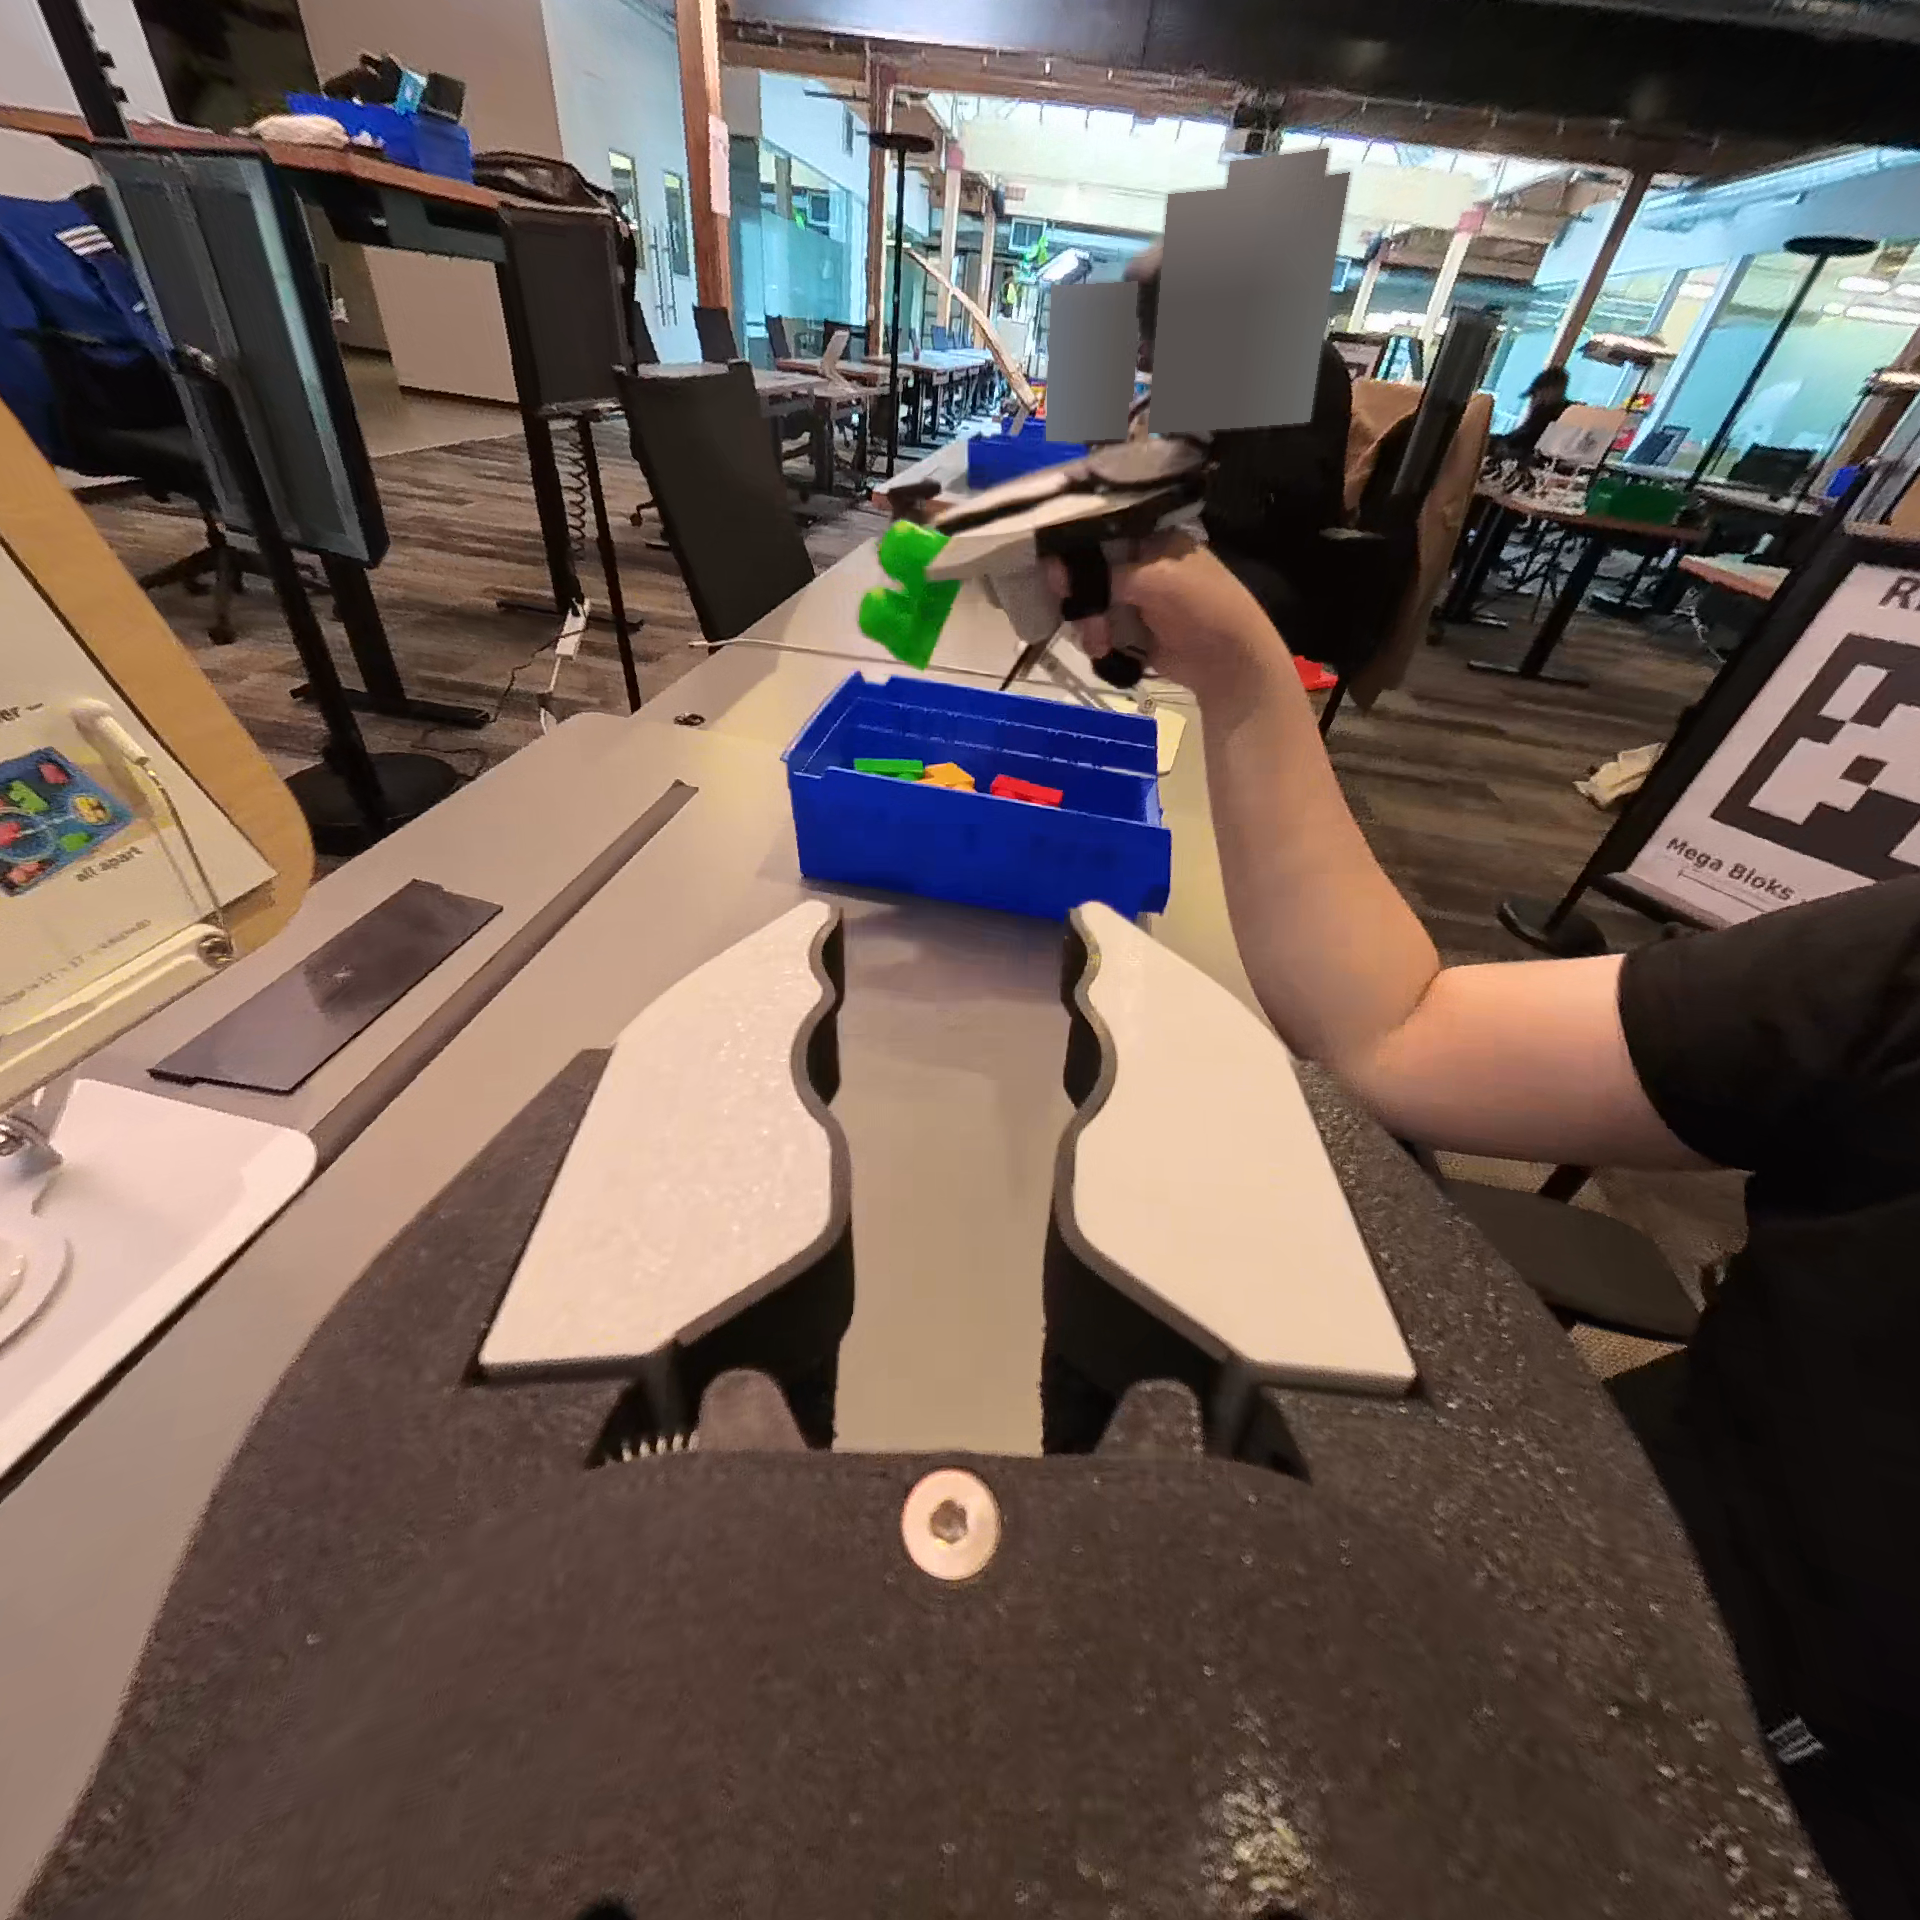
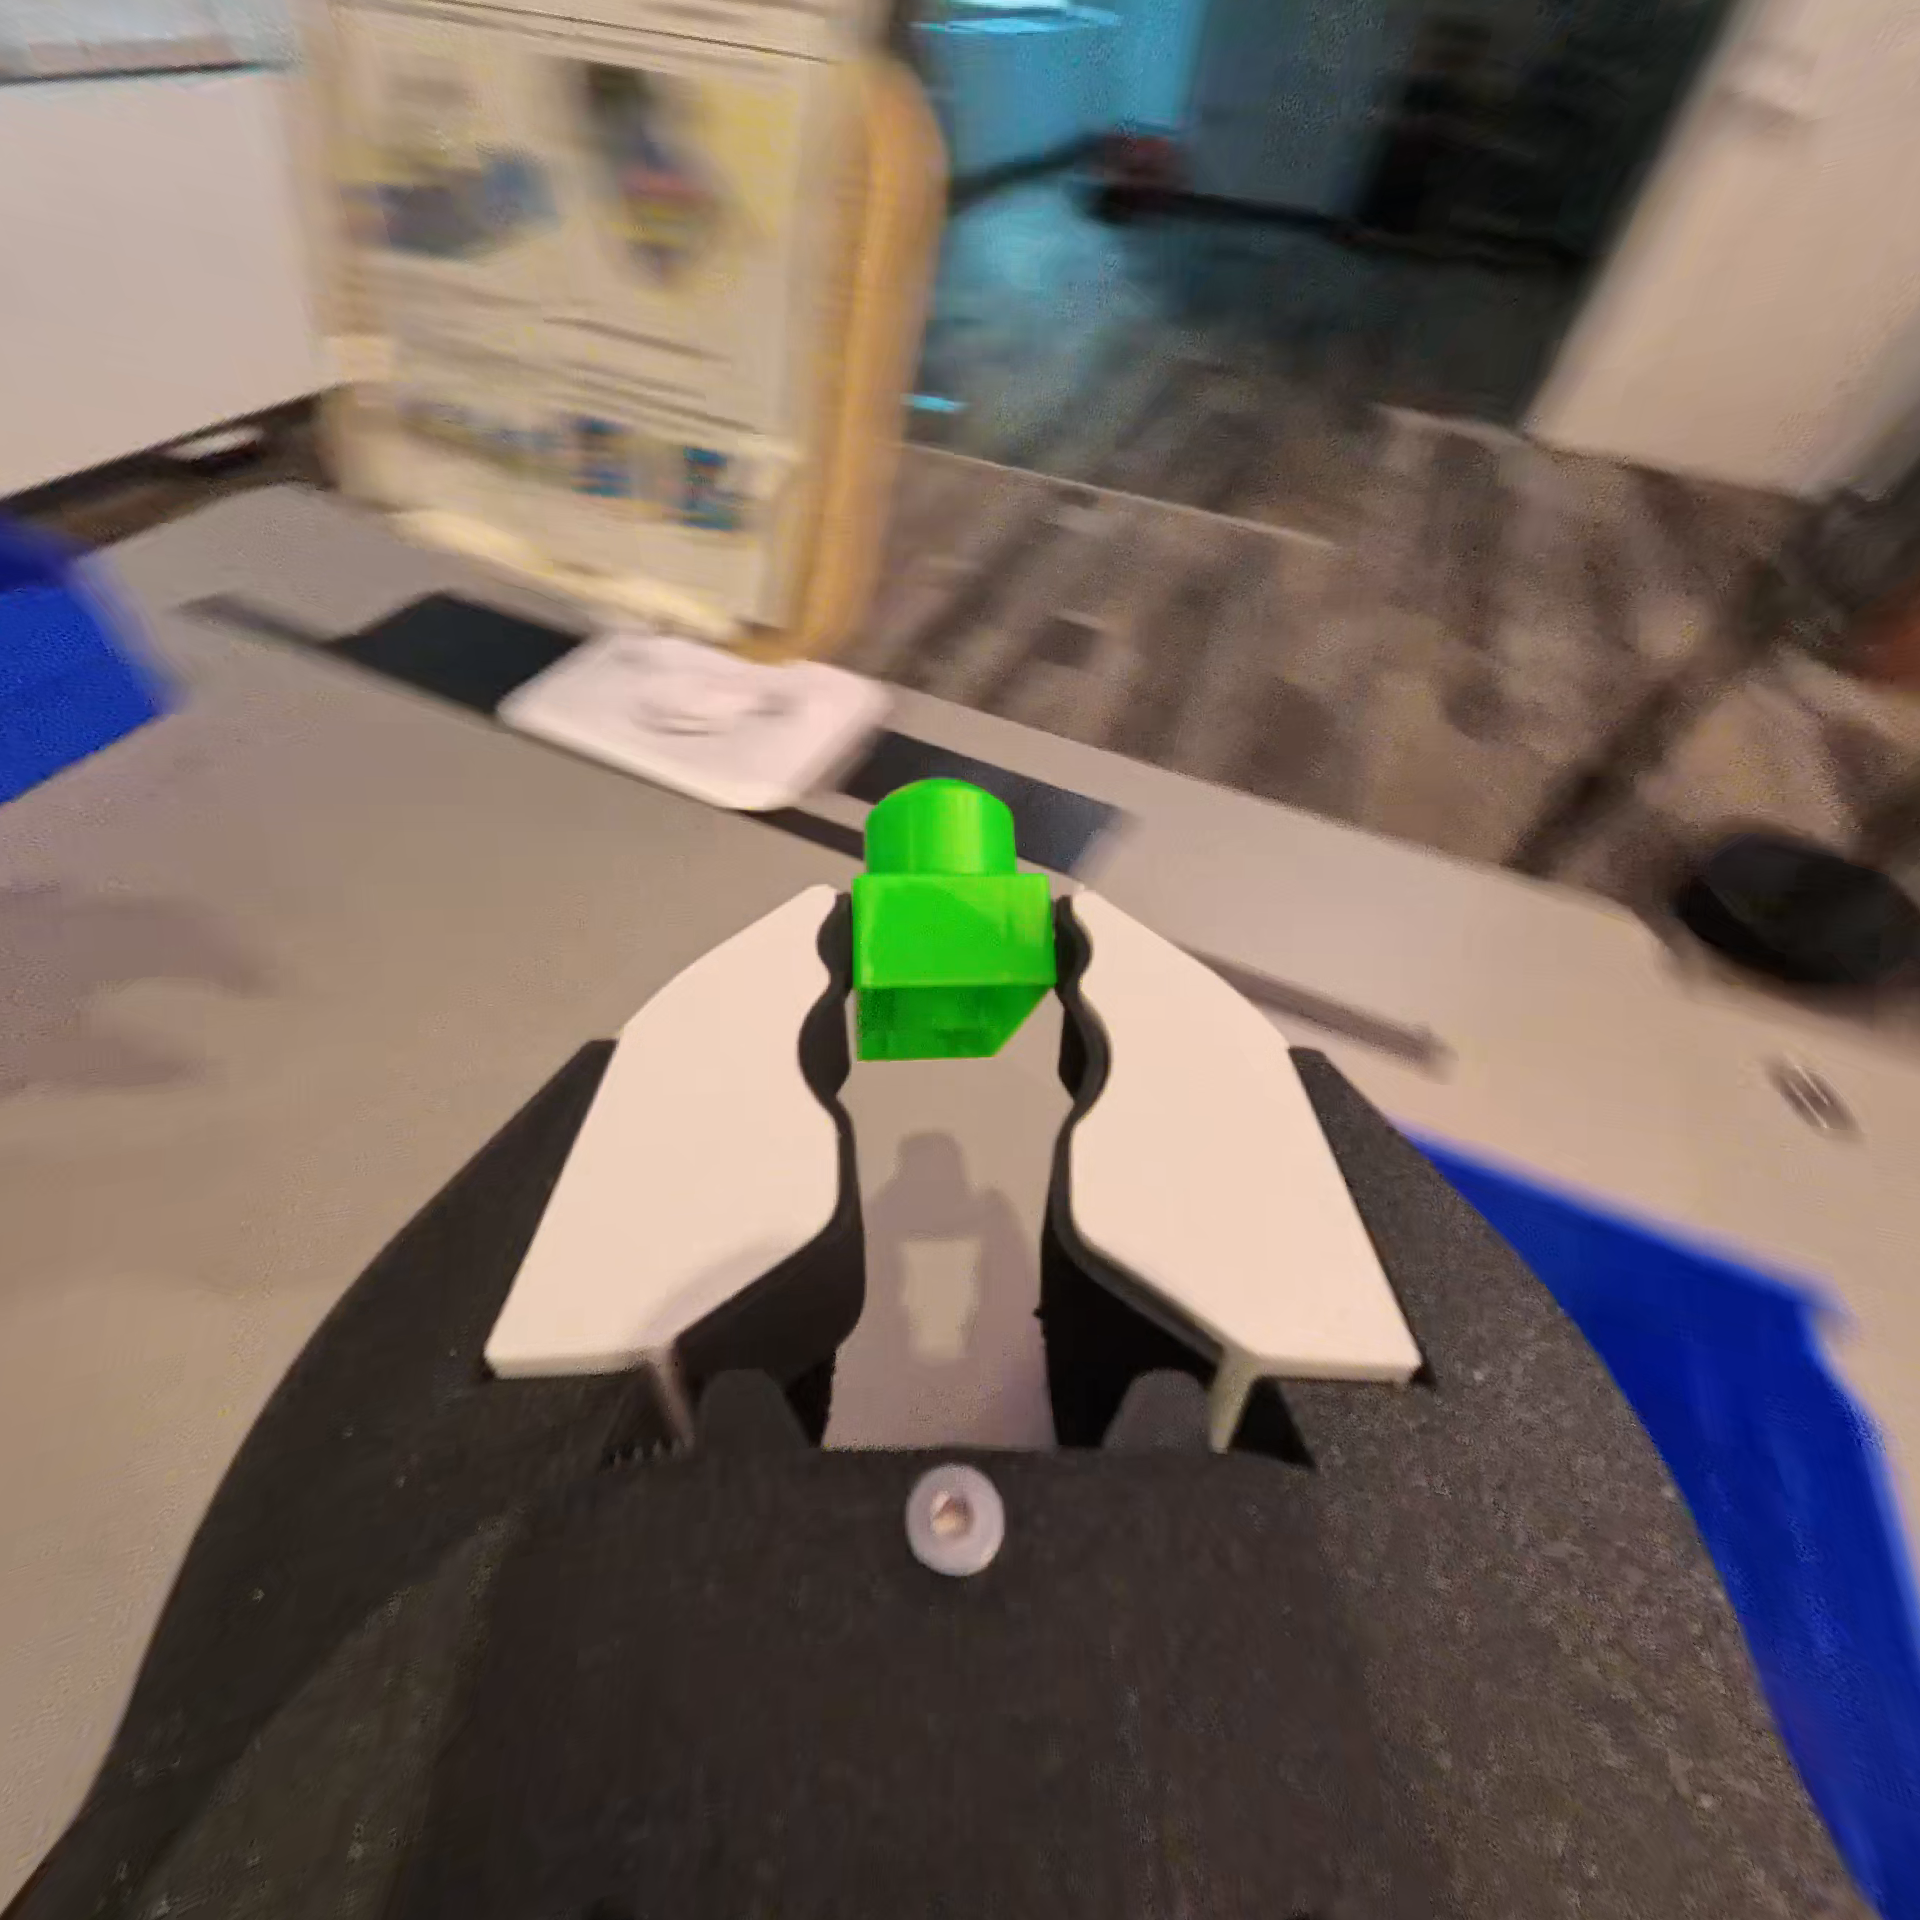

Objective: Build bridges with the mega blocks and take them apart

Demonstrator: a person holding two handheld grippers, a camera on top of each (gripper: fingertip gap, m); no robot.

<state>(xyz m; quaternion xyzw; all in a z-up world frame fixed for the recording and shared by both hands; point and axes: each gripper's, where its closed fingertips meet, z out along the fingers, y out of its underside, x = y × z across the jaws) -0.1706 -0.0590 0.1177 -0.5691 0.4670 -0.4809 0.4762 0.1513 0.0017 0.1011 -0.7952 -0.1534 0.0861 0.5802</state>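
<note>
My right gripper (image 2: 951,940) is shut on a bright green block (image 2: 951,935), pinched at the fingertips with a stud pointing away. In the left wrist view the same gripper (image 1: 935,551) holds the green block (image 1: 906,605) in the air above and behind the blue bin (image 1: 977,847). The bin stands on the grey table (image 1: 665,883) and holds a green block (image 1: 889,769), an orange block (image 1: 951,775) and a red block (image 1: 1027,790). My left gripper (image 1: 951,935) is open and empty, low over the table just in front of the bin.
An instruction sheet in a clear stand (image 1: 104,831) sits at the table's left on a white base (image 1: 135,1216). A black plate (image 1: 332,982) and a dark slot (image 1: 520,956) lie on the table. A sign on a stand (image 1: 1808,769) is at right. The person's arm (image 1: 1330,914) reaches in from the right. Left tips to right tips: about 35 centimetres.
</note>
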